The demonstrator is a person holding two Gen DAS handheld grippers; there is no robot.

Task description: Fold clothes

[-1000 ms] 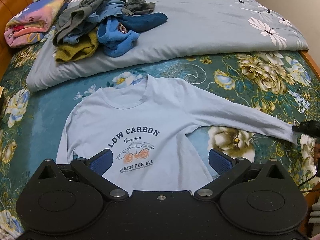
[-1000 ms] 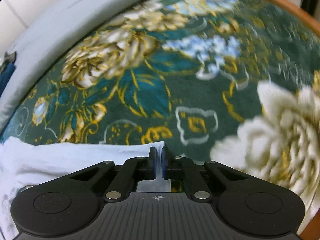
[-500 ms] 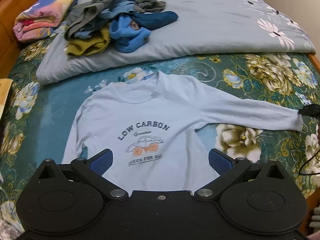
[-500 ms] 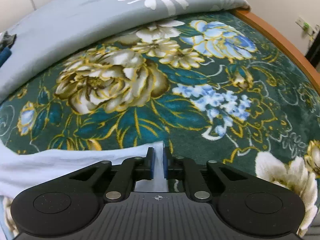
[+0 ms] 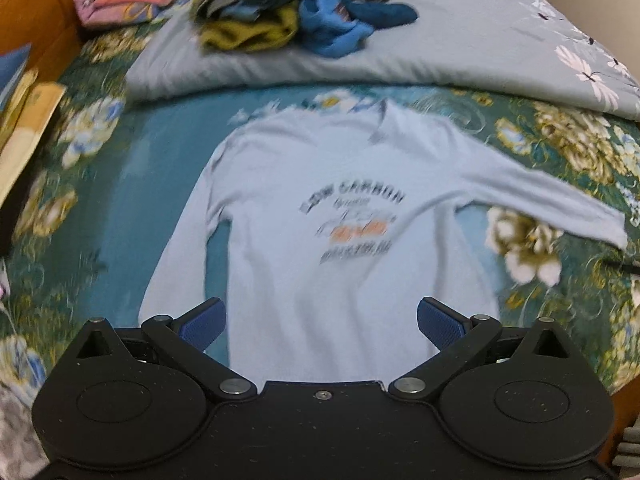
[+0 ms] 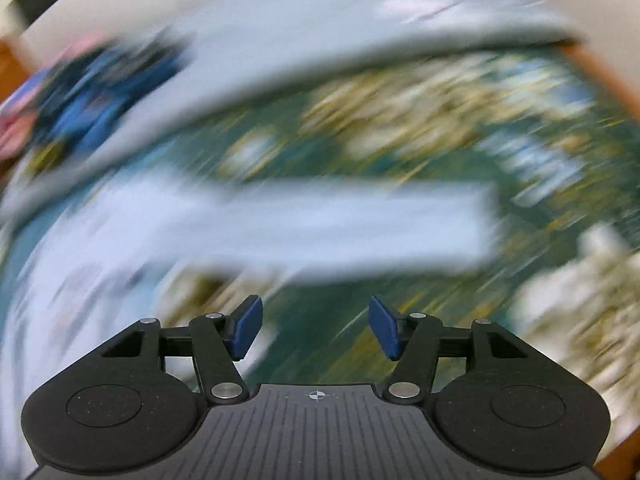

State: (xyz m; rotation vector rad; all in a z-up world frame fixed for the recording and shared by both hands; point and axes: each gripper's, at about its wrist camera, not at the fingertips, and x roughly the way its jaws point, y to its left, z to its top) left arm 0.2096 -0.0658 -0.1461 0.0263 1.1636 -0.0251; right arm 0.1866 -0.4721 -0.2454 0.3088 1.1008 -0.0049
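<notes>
Left view first. Your left gripper is wide open, just as it was a second ago, and it holds nothing. It sits at the bottom of the frame, over the bottom edge of the shirt. You cannot tell if the blue pads touch the cloth. The shirt lies flat and face up in the middle of the frame, on the flowery blanket. Its long sleeve stretches out to the right edge. The black tip that pinched the cuff half a second ago is gone from there. The picture is blurry, so this camera is moving. The pile of clothes waits at the top.

Now the right view. Your right gripper was pinched shut on the cuff half a second ago. Now its jaws stand apart and hold nothing. The sleeve lies across the middle of the frame, away from the pads. All is smeared, so you are swinging this hand fast.

So the sleeve looks pulled straight and let go. The shirt seems ready for its first fold.
</notes>
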